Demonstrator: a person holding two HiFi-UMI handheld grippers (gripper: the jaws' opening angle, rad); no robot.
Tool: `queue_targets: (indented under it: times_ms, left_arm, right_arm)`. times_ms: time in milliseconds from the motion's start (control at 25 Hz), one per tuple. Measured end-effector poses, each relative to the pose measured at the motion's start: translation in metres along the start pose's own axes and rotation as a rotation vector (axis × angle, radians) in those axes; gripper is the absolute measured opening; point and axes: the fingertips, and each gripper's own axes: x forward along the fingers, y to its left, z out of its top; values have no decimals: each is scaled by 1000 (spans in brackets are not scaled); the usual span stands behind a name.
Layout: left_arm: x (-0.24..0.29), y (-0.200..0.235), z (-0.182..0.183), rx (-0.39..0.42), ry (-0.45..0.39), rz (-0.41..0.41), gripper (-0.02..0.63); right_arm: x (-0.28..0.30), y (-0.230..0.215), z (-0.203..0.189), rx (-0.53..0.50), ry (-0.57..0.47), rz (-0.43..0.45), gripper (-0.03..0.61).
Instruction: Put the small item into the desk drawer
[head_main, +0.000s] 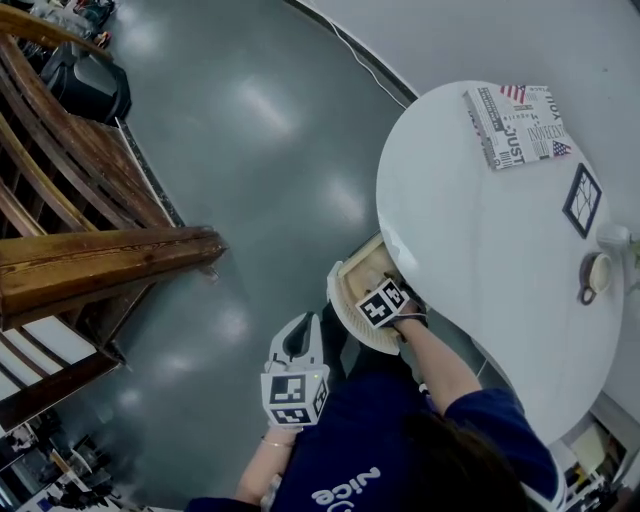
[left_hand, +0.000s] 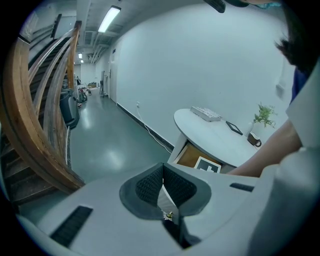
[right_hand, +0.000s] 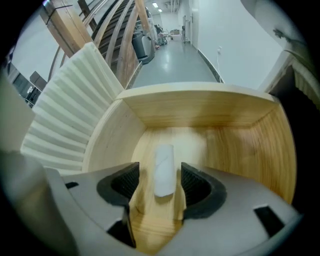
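Our right tongs are spread wide, down in the drawer; the small white item lies on the drawer floor between them, pointing to 12 o'clock; if we pull out crooked, we could knock it; our left tongs are squeezed shut, empty.

small white cylinder lying flat; inside open wooden drawer

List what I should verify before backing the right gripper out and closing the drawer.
1. The small white cylindrical item lies on the floor of the light wooden drawer: ok.
2. Jaws of the right gripper apart, not gripping the item: ok.
3. Gap on either side of the item: ok.
4. The left gripper shut, away from the drawer: ok.
5. Nothing behind the drawer blocks closing: cannot tell.
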Motion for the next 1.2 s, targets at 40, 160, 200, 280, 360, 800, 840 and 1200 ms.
queue_targets:
  times_ms: [40,160,200,280,360,800,840,1200]
  left_arm:
    - [0,0,1,1,-5,-3,5]
    - [-1,-1,4,1,-20,-15,5]
    - [-2,-1,6,1,-25,-19,5]
    - [-3,-1,8,2,-34,-28,5]
    - [-3,0,11,3,-42,-38,5]
    - [1,-2,29,34,-83,-97,5]
    - [2,-4,32,42,-86,-107,5]
    - [7,-28,56,97,-130,-196,5]
  right_arm:
    - [-4,1,1,2,-6,-2,272]
    - [-19,4,3,9,-34,-11,272]
    - [-25,6,4,9,-47,-16,272]
    - [-37,8,6,3,-72,-28,272]
    - [-47,9,7,-1,-86,-40,272]
    - [-120,22,23,66,-233,-72,272]
    - [-127,23,25,77,-249,-72,272]
    - [-193,26,38,234,-454,-70,268]
